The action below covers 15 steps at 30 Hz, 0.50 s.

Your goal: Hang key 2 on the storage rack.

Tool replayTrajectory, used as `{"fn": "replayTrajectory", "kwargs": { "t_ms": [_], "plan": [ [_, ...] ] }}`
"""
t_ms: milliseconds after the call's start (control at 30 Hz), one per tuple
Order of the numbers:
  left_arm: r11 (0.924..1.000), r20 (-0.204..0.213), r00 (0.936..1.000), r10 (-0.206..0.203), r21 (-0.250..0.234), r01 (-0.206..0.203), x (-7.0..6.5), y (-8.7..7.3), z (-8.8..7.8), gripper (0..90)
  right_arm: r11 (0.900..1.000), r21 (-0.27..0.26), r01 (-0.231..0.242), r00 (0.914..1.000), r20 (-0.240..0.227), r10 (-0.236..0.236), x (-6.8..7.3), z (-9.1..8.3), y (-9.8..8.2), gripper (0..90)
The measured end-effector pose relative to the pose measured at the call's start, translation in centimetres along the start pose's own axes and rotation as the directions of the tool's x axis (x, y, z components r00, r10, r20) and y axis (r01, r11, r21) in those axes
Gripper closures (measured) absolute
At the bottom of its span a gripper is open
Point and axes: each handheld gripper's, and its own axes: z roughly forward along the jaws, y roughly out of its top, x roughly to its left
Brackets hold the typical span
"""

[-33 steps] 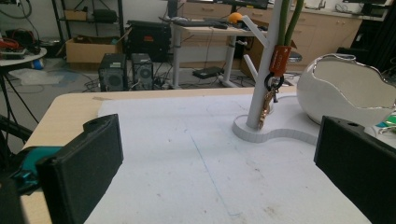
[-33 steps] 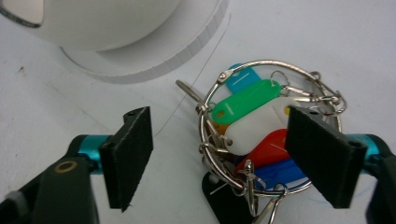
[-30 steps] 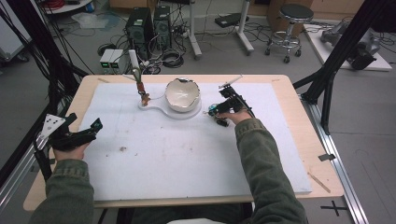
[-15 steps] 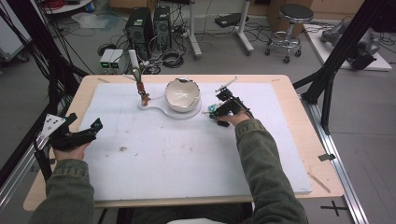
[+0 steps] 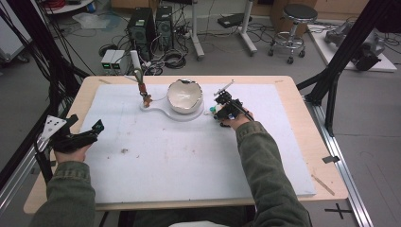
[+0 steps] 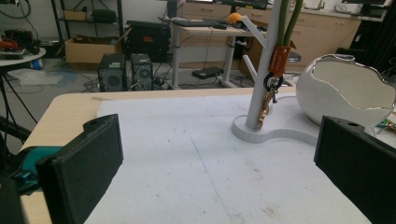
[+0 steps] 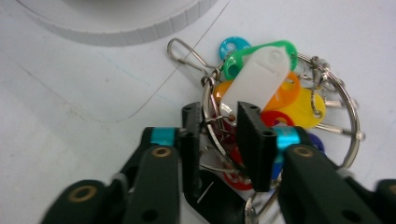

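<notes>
Reaching past the bowl [image 5: 185, 96], right tongs [image 7: 218, 123] just closing on the key bunch [image 7: 275, 95]; left tongs [image 6: 219, 158] wide, resting.

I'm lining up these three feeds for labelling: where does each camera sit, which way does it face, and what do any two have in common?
High view: above the person's side, looking forward and down on the table; both sleeves, the left gripper and the right gripper show.
Left gripper view: rides low, looking level across the foam past its wide-apart jaws at the white stand and bowl.
Right gripper view: looks down; its jaws, just closing, pinch the key ring bundle.
Shared: high and left gripper views both show stand and bowl.
</notes>
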Motion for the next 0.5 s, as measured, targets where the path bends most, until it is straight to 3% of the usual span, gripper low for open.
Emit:
{"fn": "replayTrajectory", "kwargs": {
  "t_ms": [200, 267, 333, 500],
  "plan": [
    [1.0000, -0.001, 1.0000, -0.001, -0.003, 0.001, 0.0, 0.0, 0.0, 1.7, 0.998, -0.038, -0.059, 0.9979, 0.025, 0.060, -1.1, -1.1, -0.2, 83.2],
    [1.0000, -0.002, 1.0000, -0.003, -0.004, 0.003, 0.0, 0.0, 0.0, 1.7, 0.995, -0.035, -0.093, 0.9956, -0.012, 0.093, -1.9, -1.4, -0.5, 83.4],
    [1.0000, -0.002, 1.0000, -0.002, -0.001, 0.002, 0.0, 0.0, 0.0, 1.7, 0.993, -0.036, -0.111, 0.9937, -0.019, 0.111, -2.2, -1.5, -0.7, 83.5],
    [1.0000, -0.002, 1.0000, -0.001, -0.002, 0.001, 0.0, 0.0, 0.0, 1.7, 0.993, -0.049, -0.108, 0.9941, -0.019, 0.107, -2.1, -1.7, -0.7, 83.5]
  ]
}}
